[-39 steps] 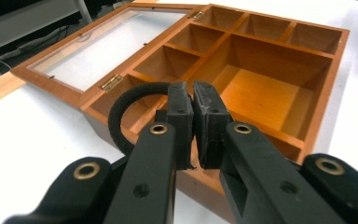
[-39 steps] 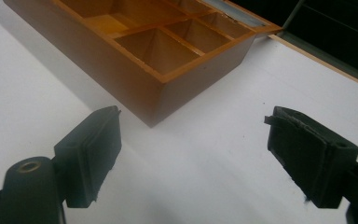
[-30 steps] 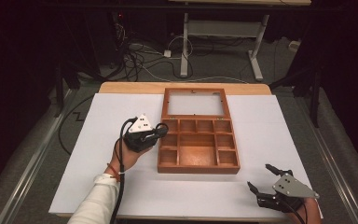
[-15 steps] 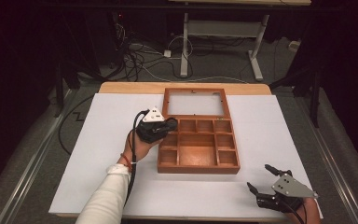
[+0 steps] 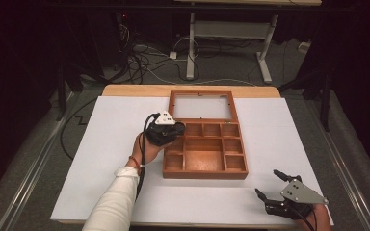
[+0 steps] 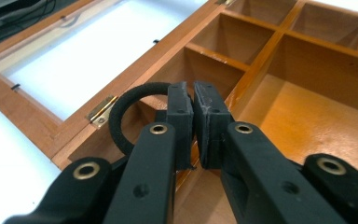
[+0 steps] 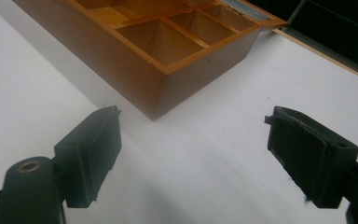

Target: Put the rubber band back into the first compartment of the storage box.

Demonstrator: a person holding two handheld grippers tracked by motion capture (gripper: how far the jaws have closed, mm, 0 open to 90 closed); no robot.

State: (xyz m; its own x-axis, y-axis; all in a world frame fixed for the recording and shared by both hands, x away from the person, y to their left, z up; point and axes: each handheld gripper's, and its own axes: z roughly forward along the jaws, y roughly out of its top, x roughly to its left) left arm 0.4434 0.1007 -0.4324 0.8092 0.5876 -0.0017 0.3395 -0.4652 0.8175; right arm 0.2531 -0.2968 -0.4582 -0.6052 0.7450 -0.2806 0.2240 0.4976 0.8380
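A wooden box [image 5: 205,150] with several compartments lies open mid-table, its glazed lid [image 5: 201,106] folded flat behind it. My left gripper [image 5: 177,131] hovers over the box's far-left corner, shut on a black hair tie [image 6: 127,108] whose loop sticks out to the left of the jaws, above a left-hand compartment [image 6: 168,74]. My right gripper [image 5: 270,185] rests open near the table's front right corner, nothing between its pads [image 7: 92,148], facing the box's near corner [image 7: 154,93].
A white sheet [image 5: 101,144] covers the table, with a bare wooden strip [image 5: 135,90] at the far edge. Cables and a desk frame [image 5: 192,43] sit on the floor beyond.
My left gripper has travelled right with the hair tie, from beside the box to over its far-left corner. The right gripper has stayed put.
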